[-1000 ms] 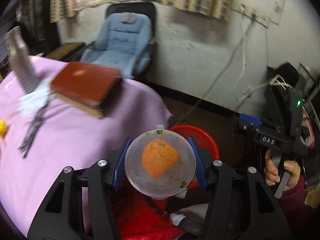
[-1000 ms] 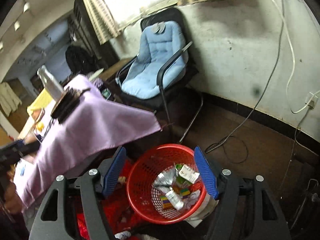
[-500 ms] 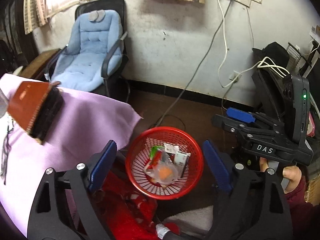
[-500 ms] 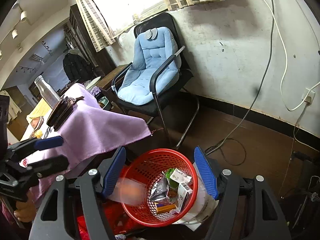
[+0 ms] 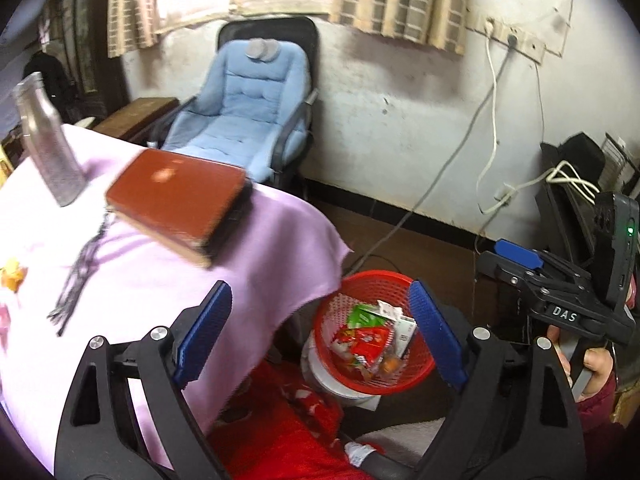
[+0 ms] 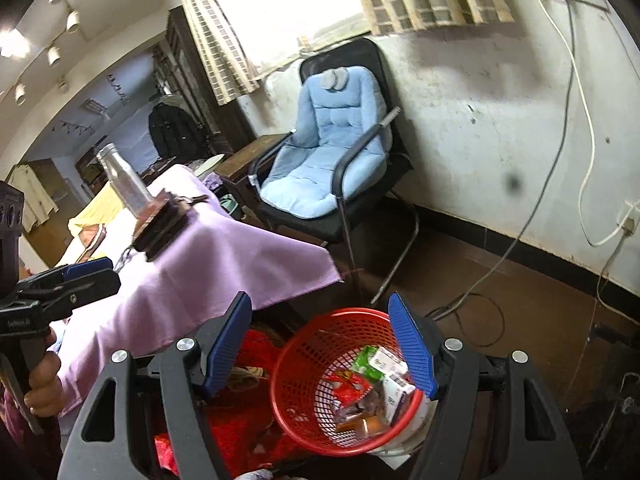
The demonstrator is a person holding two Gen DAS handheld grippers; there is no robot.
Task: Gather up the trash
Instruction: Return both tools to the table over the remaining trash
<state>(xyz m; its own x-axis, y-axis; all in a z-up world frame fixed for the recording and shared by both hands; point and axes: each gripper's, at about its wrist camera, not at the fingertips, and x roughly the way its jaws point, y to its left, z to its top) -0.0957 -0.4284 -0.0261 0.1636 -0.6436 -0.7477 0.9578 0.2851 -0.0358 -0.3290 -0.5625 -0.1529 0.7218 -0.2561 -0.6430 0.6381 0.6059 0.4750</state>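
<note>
A dim room is seen through two fisheye cameras, each mounted on a hand-held claw with blue pads. The left claw (image 5: 320, 334) is held wide apart with nothing between its pads; its jaws have just been opening. It is aimed downward past the corner of a surface draped in a lilac cloth (image 5: 256, 248). The right claw (image 6: 326, 344) is likewise spread fairly wide and empty, and is held above a red mesh basket (image 6: 304, 364) standing on the brown floor just beside the draped corner.

The trash is found inside that basket (image 5: 416, 368): a green wrapper (image 5: 364, 317), a red wrapper (image 5: 362, 340), small white cartons (image 6: 394, 380) and an orange lump (image 5: 390, 365) under clear plastic are piled together. A white object is partly seen beneath the basket.

On the cloth, a reddish-brown book (image 5: 176, 200) is set on a darker object, with a metal bottle (image 5: 48, 148) standing upright behind it. A dark tasselled cord (image 5: 78, 276) is laid across the cloth, and a small yellow-orange scrap (image 5: 12, 274) is seen at the far left edge, too blurred to identify.

A black chair with a pale blue cushion (image 6: 324, 152) is placed against the white wall, under a checked curtain. Cables are trailed down the wall to the floor. Red fabric (image 5: 288, 432) is visible below the claws
</note>
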